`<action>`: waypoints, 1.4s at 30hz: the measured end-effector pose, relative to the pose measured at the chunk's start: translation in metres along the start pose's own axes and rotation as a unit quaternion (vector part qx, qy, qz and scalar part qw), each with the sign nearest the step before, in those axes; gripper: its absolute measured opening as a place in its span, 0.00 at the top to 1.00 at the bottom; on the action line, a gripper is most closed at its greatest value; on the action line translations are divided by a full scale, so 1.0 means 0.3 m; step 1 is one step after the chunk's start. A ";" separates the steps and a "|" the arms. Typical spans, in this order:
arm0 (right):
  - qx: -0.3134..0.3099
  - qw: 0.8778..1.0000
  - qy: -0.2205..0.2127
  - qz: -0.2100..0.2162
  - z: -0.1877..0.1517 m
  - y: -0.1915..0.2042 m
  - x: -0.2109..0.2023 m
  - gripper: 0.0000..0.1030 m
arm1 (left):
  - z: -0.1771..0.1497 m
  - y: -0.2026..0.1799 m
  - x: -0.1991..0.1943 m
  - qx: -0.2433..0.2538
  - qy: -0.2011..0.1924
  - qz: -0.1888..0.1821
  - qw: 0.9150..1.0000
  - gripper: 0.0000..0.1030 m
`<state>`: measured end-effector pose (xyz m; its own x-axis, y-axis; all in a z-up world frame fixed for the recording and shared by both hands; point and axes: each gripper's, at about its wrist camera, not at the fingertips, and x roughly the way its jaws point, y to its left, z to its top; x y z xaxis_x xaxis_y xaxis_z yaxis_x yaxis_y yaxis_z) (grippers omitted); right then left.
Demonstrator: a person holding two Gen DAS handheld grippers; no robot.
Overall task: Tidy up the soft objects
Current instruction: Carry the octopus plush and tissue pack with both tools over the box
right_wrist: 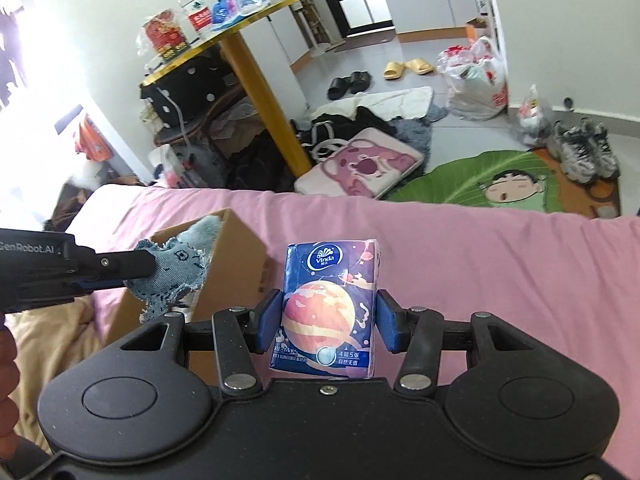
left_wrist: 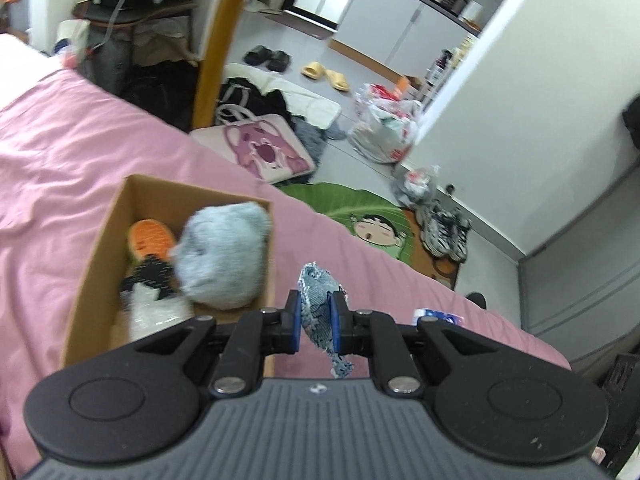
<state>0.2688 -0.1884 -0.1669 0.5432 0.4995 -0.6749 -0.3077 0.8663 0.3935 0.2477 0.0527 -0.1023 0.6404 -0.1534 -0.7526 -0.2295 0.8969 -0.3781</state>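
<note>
My left gripper (left_wrist: pixel 315 322) is shut on a frayed denim fish toy (left_wrist: pixel 318 304), held just right of a cardboard box (left_wrist: pixel 100 232) on the pink bed. The box holds a grey plush (left_wrist: pixel 224 256), an orange soft piece (left_wrist: pixel 150 238) and a black-and-white item (left_wrist: pixel 150 284). In the right wrist view the denim fish toy (right_wrist: pixel 176 274) hangs in the left gripper (right_wrist: pixel 132 270) beside the cardboard box (right_wrist: pixel 236 248). My right gripper (right_wrist: pixel 326 322) is shut on a blue tissue pack (right_wrist: pixel 330 304) above the sheet.
The pink bed sheet (right_wrist: pixel 500 280) stretches right of the box. Beyond the bed edge the floor holds a pink bag (right_wrist: pixel 360 164), a green cartoon mat (right_wrist: pixel 500 180), sneakers (right_wrist: pixel 584 152), plastic bags (right_wrist: pixel 476 80) and a yellow table leg (right_wrist: pixel 264 108).
</note>
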 end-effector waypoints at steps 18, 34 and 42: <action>-0.023 1.000 0.008 -0.010 -0.043 0.087 0.007 0.53 | -0.039 0.160 -0.056 -0.066 -0.014 0.030 0.997 0.87; -0.030 0.999 0.021 -0.008 -0.046 0.128 0.042 0.53 | -0.053 0.226 0.109 -0.097 0.037 0.033 0.994 0.87; -0.037 0.999 0.028 0.001 -0.025 0.177 0.077 0.52 | -0.047 0.238 0.150 -0.111 0.056 0.037 0.992 0.82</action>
<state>0.2593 -0.1309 -0.1664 0.4982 0.4994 -0.7088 -0.3662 0.8622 0.3501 0.2499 0.1042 -0.1708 0.5330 -0.1466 -0.8333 -0.4366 0.7960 -0.4192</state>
